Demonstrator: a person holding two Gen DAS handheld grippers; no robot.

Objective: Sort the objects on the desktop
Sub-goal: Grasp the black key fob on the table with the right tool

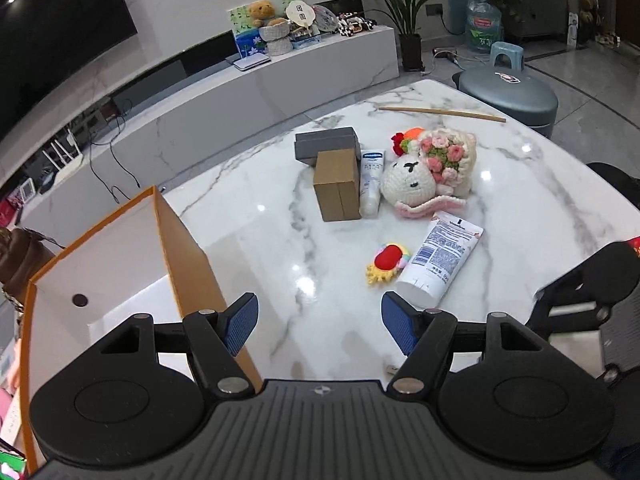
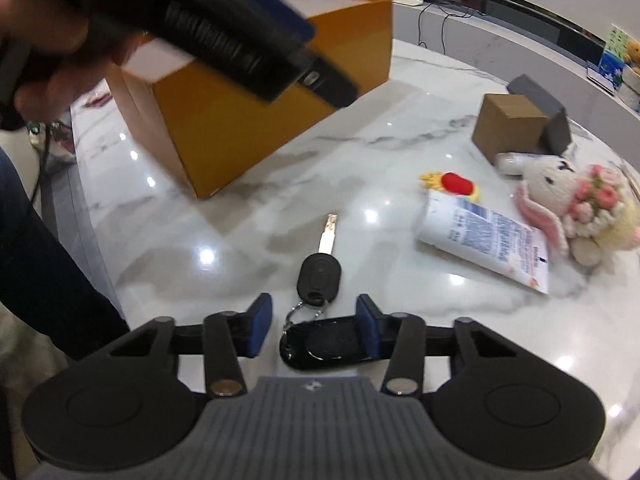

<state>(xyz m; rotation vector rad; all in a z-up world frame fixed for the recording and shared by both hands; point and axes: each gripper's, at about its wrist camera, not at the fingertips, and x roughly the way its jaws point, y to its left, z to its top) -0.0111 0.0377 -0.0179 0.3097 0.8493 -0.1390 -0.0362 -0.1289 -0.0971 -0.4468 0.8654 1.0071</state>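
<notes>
My right gripper (image 2: 314, 326) is low over the marble table (image 2: 248, 240), jaws partly apart. A glossy black key fob (image 2: 328, 346) lies between them; the right pad (image 2: 370, 328) is against it and the left pad (image 2: 260, 328) stands clear of it. A ring joins the fob to a black car key (image 2: 319, 270) lying just ahead. My left gripper (image 1: 318, 320) is open and empty over bare table, beside the open orange box (image 1: 120, 248). Ahead lie a large lotion tube (image 1: 440, 260) and a red and yellow toy (image 1: 386, 264).
Further back sit a knitted bunny (image 1: 424, 176), a small white tube (image 1: 371, 182), a brown carton (image 1: 336, 188) and a grey box (image 1: 326, 146). A wooden stick (image 1: 440, 113) lies near the far edge. A hand (image 2: 40, 32) holds the blurred left gripper above the orange box (image 2: 260, 120).
</notes>
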